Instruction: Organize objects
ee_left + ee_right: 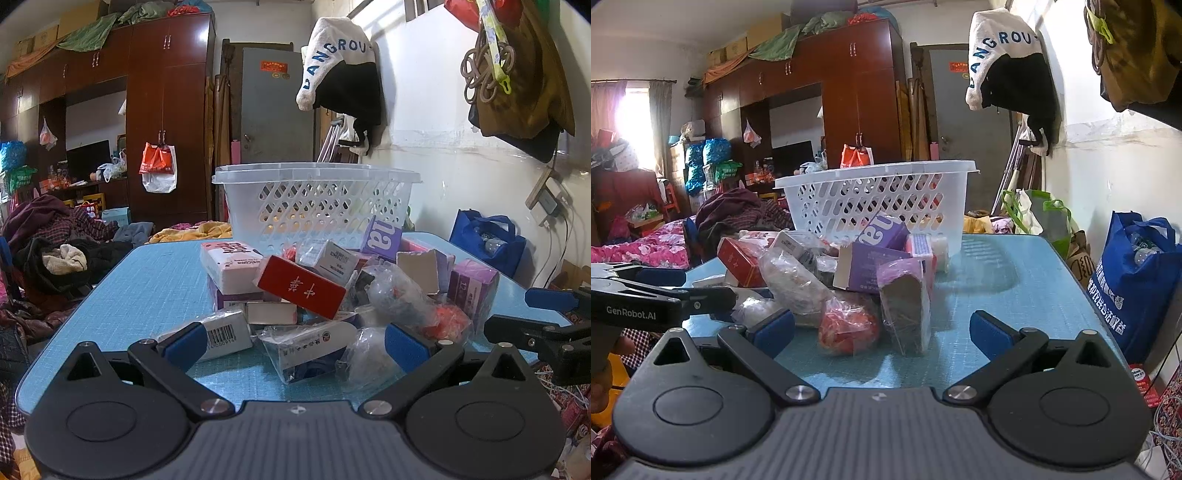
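A pile of small boxes and plastic-wrapped packets lies on the blue table [147, 280], in front of a white lattice basket [317, 199]. A red box [301, 291] sits on top of the pile, a pink-and-white box [231, 264] to its left. My left gripper [293, 345] is open at the near edge of the pile, a barcoded white box [225, 334] by its left finger. In the right wrist view my right gripper [882, 330] is open, with a red wrapped packet [847, 326] and a purple wrapped box [907, 306] just ahead. The basket [879, 199] stands behind.
The right gripper [546, 325] shows at the right edge of the left wrist view; the left gripper [661, 295] reaches in from the left of the right view. A blue bag [1134, 280] stands right of the table, by the wall. Clothes [55, 251] are heaped left.
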Demonstrator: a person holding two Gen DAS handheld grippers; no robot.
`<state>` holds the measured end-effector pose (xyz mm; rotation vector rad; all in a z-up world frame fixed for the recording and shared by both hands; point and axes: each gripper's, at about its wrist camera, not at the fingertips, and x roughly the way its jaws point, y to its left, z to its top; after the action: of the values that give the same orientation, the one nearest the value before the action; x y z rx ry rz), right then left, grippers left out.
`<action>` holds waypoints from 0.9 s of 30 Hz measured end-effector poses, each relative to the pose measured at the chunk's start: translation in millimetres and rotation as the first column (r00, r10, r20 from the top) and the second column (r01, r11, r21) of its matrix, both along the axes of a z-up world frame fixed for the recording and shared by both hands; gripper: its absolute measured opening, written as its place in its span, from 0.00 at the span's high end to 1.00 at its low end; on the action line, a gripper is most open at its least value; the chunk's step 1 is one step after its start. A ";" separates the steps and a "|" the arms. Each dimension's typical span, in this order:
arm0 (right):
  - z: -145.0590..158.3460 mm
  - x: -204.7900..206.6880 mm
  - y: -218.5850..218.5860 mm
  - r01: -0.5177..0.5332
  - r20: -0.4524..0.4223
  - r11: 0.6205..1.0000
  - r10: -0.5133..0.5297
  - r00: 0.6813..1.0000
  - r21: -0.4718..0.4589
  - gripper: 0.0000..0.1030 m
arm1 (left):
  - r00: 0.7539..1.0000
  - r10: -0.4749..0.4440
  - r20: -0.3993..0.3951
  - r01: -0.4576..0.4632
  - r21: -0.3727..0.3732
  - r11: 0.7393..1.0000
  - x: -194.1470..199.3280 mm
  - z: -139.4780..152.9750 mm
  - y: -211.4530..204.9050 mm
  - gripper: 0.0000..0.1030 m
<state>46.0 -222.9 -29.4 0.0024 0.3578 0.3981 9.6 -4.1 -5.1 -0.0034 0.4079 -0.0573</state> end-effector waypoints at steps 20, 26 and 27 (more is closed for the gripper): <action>0.3 -2.1 -2.1 -0.009 0.035 1.000 0.009 0.999 0.023 0.00 | 1.000 0.012 0.014 -0.012 -0.003 1.000 0.2 1.2 4.0 0.00; -0.3 -2.0 -1.7 -0.010 0.033 1.000 0.009 0.999 0.024 0.00 | 1.000 0.024 0.017 -0.024 -0.004 1.000 -0.4 1.4 4.6 0.00; -0.2 -2.0 -1.7 -0.010 0.033 1.000 0.009 0.999 0.024 0.00 | 0.999 0.028 0.019 -0.028 -0.004 1.000 -0.5 1.6 5.1 0.00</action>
<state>44.0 -224.6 -29.6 0.0175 0.3205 0.4115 9.1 1.0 -3.5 -0.0124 0.3889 -0.0304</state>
